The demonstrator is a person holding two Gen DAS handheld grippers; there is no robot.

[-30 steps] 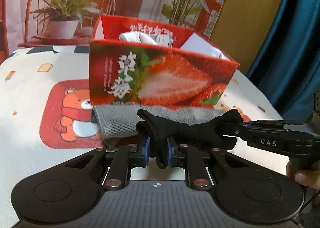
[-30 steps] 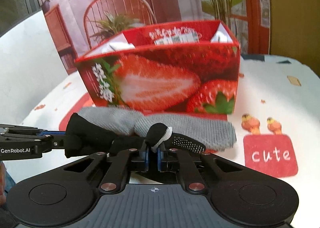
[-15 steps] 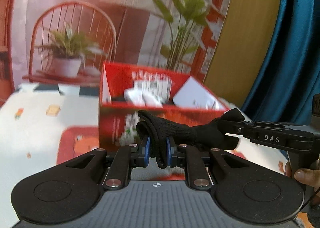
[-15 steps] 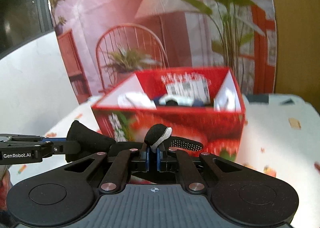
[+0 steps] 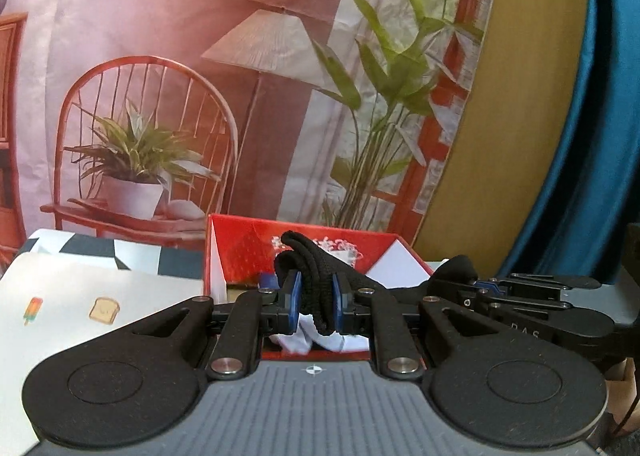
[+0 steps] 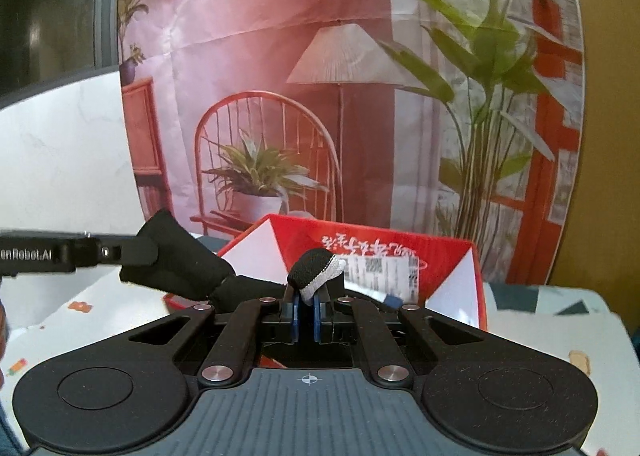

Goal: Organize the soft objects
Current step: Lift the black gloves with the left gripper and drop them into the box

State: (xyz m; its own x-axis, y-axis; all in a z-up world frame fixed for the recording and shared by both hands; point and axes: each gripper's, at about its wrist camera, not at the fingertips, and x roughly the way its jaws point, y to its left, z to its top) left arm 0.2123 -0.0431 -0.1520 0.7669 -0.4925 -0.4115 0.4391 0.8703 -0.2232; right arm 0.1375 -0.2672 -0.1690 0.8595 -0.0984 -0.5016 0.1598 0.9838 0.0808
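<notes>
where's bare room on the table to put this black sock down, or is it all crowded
Bare patches: the tablecloth left of the red box, around the toast print, and the cloth right of the box in the right wrist view. Crowded: inside the box, with white items, and above it, where both jaws hold the black sock.

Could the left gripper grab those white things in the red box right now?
Probably not. The left gripper is shut on the black sock, which the right gripper pinches too. The white things lie in the red box below; it must let go first.
</notes>
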